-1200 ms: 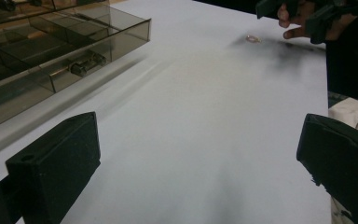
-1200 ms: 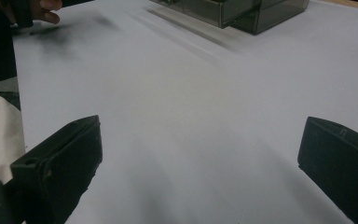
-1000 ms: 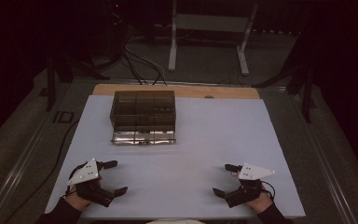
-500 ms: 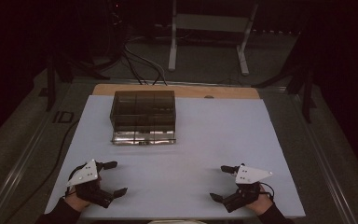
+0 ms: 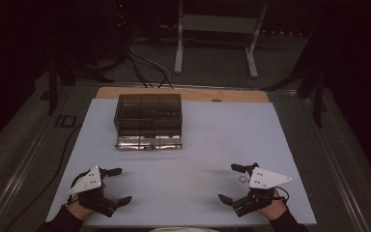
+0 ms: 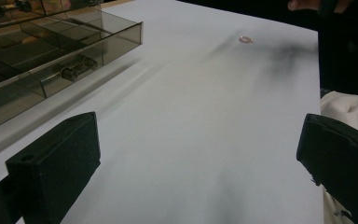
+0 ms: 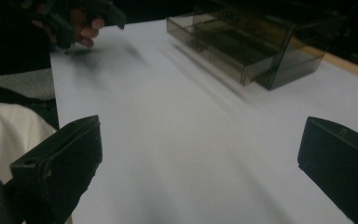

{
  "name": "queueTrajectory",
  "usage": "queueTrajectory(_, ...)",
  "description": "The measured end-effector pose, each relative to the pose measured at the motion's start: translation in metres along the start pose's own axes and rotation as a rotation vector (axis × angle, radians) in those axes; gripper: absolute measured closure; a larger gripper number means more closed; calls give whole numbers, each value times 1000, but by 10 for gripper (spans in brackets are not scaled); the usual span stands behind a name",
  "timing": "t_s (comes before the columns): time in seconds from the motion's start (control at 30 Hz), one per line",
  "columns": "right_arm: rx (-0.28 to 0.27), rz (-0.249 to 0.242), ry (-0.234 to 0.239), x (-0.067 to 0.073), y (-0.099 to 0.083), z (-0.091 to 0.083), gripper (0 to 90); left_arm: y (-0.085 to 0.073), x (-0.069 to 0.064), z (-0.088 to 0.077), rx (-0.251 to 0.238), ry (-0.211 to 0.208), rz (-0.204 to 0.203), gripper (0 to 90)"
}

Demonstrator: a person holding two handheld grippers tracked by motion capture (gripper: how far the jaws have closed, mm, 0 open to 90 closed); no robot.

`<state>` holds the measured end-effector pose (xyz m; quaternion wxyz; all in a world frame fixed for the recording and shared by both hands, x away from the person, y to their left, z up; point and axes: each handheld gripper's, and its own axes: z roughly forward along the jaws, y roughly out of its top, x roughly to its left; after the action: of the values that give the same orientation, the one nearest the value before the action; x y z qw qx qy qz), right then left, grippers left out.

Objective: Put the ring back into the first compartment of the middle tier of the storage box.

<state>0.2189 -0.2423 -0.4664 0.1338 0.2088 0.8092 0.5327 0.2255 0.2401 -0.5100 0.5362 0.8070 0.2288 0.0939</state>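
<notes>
A smoky clear drawer box [image 5: 147, 118] stands at the back left of the white table top [image 5: 212, 140], its bottom drawer [image 5: 149, 141] pulled out with small metal parts [image 6: 77, 69] in it. A small ring [image 5: 243, 179] lies on the table just beside my right gripper [image 5: 228, 182], which is open near the front right edge with nothing between its jaws. My left gripper [image 5: 121, 185] rests open at the front left, also holding nothing. From the left gripper view the ring [image 6: 245, 40] lies far ahead, and the box [image 6: 51, 46] is at upper left.
In the right gripper view the box [image 7: 251, 42] sits at upper right and the other hand with its gripper [image 7: 74, 16] at upper left. White cloth [image 7: 9, 135] lies at the table's near edge. Cables [image 5: 145, 63] and a stand [image 5: 215, 43] are on the floor behind the table.
My right gripper has drifted slightly toward the near edge. The left gripper and the box have stayed put.
</notes>
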Motion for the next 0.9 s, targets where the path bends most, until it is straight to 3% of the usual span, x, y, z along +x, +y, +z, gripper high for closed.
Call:
queueTrajectory(0.43,-45,-24,-60,-4,21,-10,0,2,0,-1,-11,-16,4,10)
queueTrajectory(0.67,-81,-6,-107,-11,29,-13,0,1,0,0,1,-16,5,10)
queueTrajectory(0.9,-76,10,-160,-20,34,-14,0,0,0,0,-4,-13,-5,9)
